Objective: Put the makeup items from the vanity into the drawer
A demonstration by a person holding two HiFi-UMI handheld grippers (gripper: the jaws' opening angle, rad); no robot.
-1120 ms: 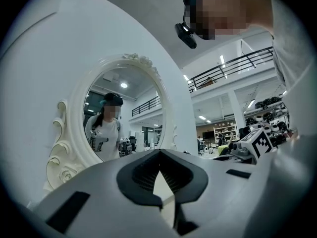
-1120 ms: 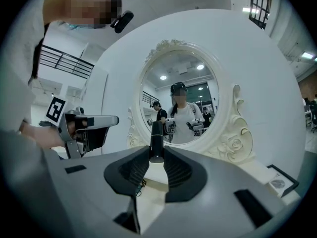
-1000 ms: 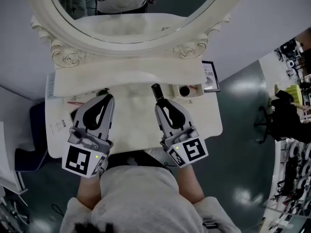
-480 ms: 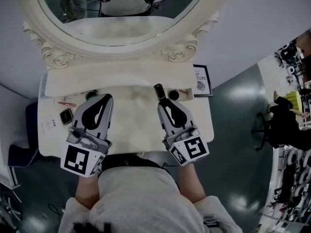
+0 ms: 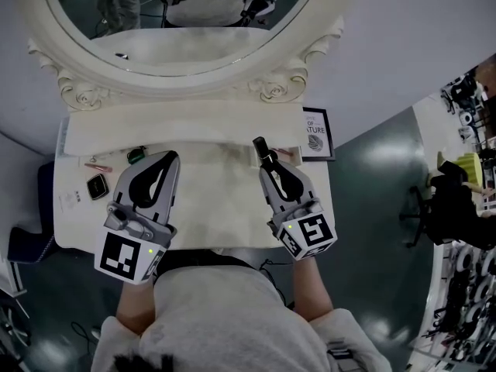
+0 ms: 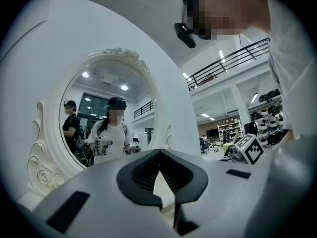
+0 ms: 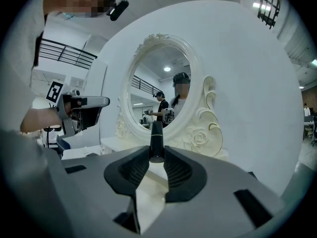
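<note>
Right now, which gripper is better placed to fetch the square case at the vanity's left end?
Left: the left gripper is empty and nearer the square case; the right gripper holds a dark tube.

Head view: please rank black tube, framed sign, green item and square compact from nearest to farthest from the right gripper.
1. black tube: in the jaws of the right gripper.
2. framed sign: just right, at the back.
3. green item: left side.
4. square compact: far left.
</note>
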